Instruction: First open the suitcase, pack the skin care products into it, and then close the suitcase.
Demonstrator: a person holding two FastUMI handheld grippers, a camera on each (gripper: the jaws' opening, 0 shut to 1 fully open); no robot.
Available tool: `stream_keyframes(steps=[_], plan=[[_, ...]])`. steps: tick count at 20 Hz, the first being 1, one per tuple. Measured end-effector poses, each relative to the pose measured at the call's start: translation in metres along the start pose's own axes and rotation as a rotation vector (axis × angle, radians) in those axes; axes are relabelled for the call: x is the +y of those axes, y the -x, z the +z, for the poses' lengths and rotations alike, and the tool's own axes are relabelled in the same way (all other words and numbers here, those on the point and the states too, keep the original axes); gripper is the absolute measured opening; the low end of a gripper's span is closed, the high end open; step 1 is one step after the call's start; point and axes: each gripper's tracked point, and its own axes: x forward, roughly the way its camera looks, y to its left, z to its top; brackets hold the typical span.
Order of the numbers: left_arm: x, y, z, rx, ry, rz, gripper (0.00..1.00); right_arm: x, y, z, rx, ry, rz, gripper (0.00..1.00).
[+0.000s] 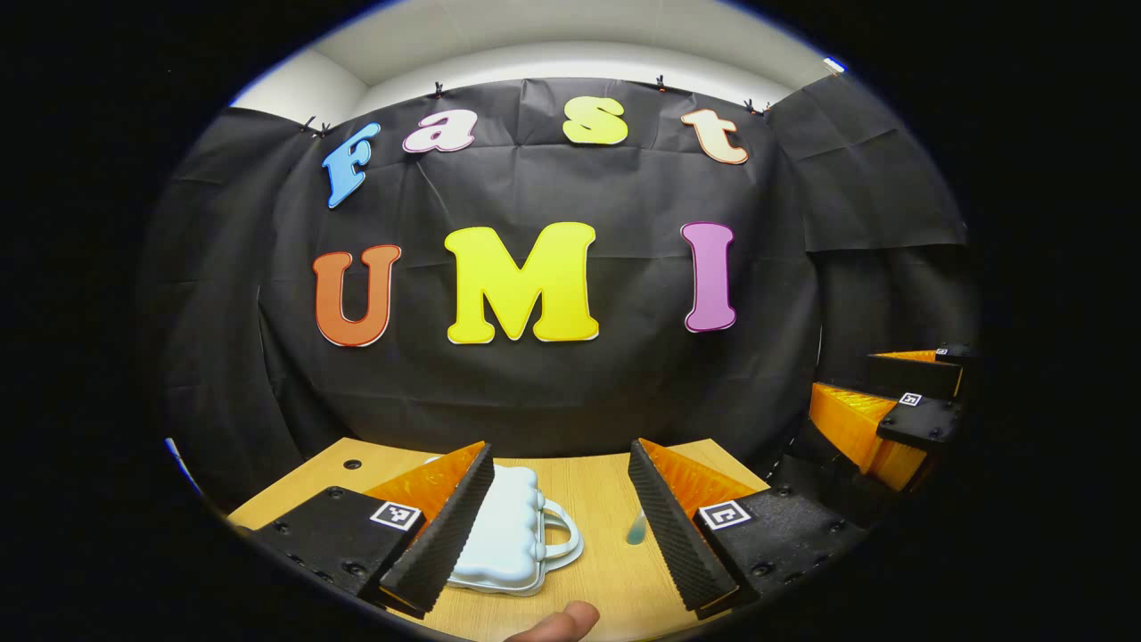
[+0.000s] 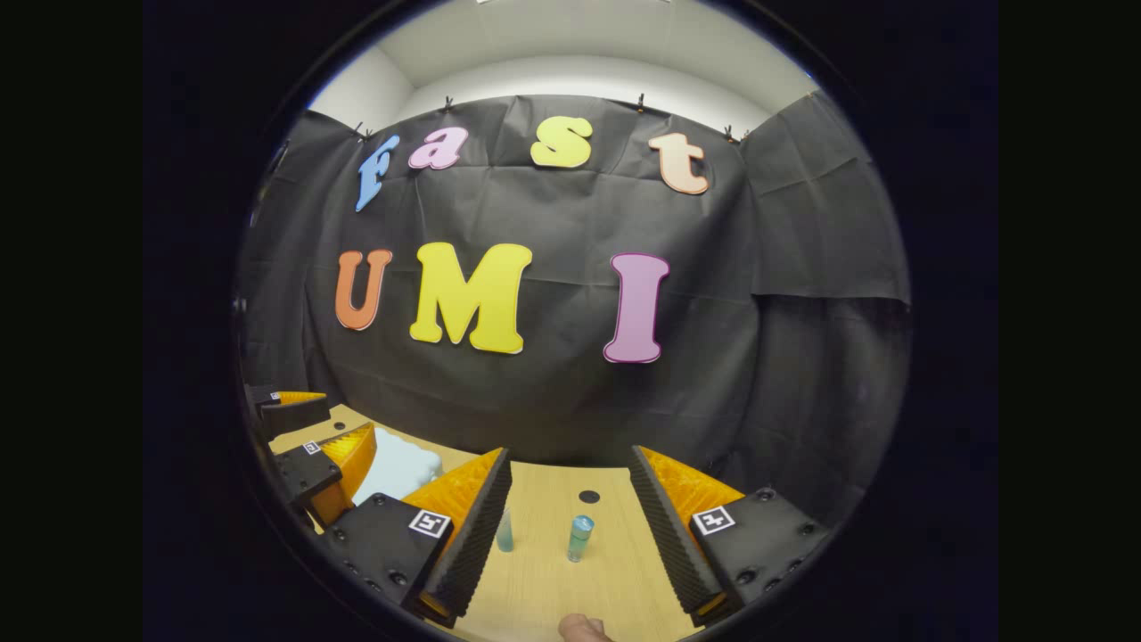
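A pale blue suitcase lies closed on the wooden table, its handle turned right. My left gripper hovers open above it, the left finger covering the case's left side. A small teal bottle stands just inside the right finger. In the right gripper view, my right gripper is open above two teal skin care bottles, a small one by the left finger and a capped one between the fingers. The suitcase lies to the left there, beside the left gripper.
The right gripper hangs open at the right edge of the left gripper view. A thumb tip pokes in at the bottom. The table has a dark round hole and ends at the black cloth wall.
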Motion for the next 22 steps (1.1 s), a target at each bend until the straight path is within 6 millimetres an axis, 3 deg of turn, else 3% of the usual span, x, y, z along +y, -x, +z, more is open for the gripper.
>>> stream_keyframes(steps=[4, 9, 12, 16, 22], plan=[[0.006, -0.010, -0.027, 0.014, -0.102, 0.030, 0.97, -0.027, -0.007, -0.005, -0.001, 0.030, -0.042, 0.80], [0.016, -0.031, -0.092, 0.062, -0.416, 0.063, 0.98, -0.081, -0.015, -0.019, 0.015, 0.055, -0.122, 0.80], [0.013, -0.046, -0.135, 0.098, -0.607, 0.049, 0.98, -0.106, -0.019, -0.041, 0.053, 0.052, -0.142, 0.80], [0.001, -0.057, -0.185, 0.149, -0.861, 0.028, 0.97, -0.122, -0.030, -0.073, 0.110, 0.040, -0.130, 0.80], [0.000, -0.092, -0.226, 0.236, -1.144, 0.040, 0.96, -0.140, -0.054, -0.124, 0.201, -0.028, -0.078, 0.80]])
